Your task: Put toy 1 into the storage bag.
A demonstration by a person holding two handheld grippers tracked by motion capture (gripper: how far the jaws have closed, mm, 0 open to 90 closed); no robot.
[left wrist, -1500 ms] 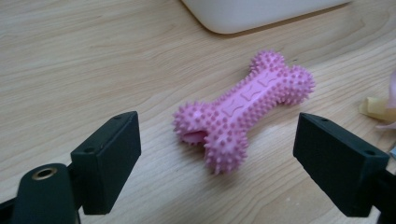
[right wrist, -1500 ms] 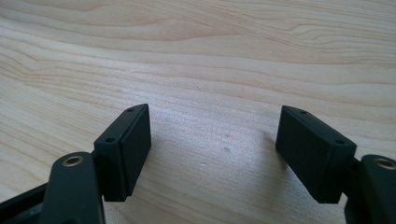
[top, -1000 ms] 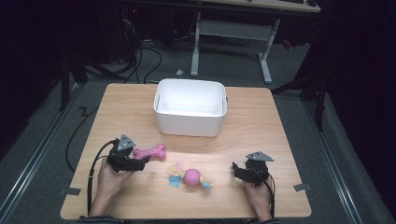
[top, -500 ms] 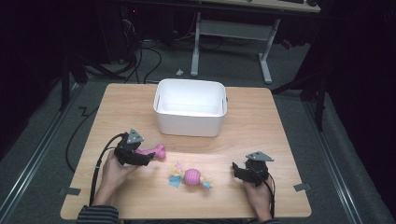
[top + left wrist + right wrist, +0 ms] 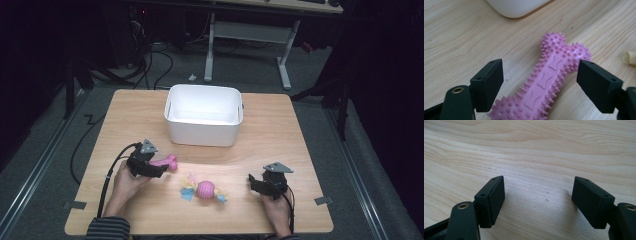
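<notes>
Left gripper view: the left gripper (image 5: pixel 539 85) straddles a pink spiked bone toy (image 5: pixel 549 80) lying flat on the bench (image 5: pixel 280 150) toward its near left corner, jaws wide apart and gripping nothing, the toy's long axis running slantwise through the gap, not squarely across it. The right gripper (image 5: pixel 539 202), jaws equally wide and empty, rests over bare wood near the near right corner, well apart from the toy, which the left hand (image 5: pixel 125 180) is nearer to take.
</notes>
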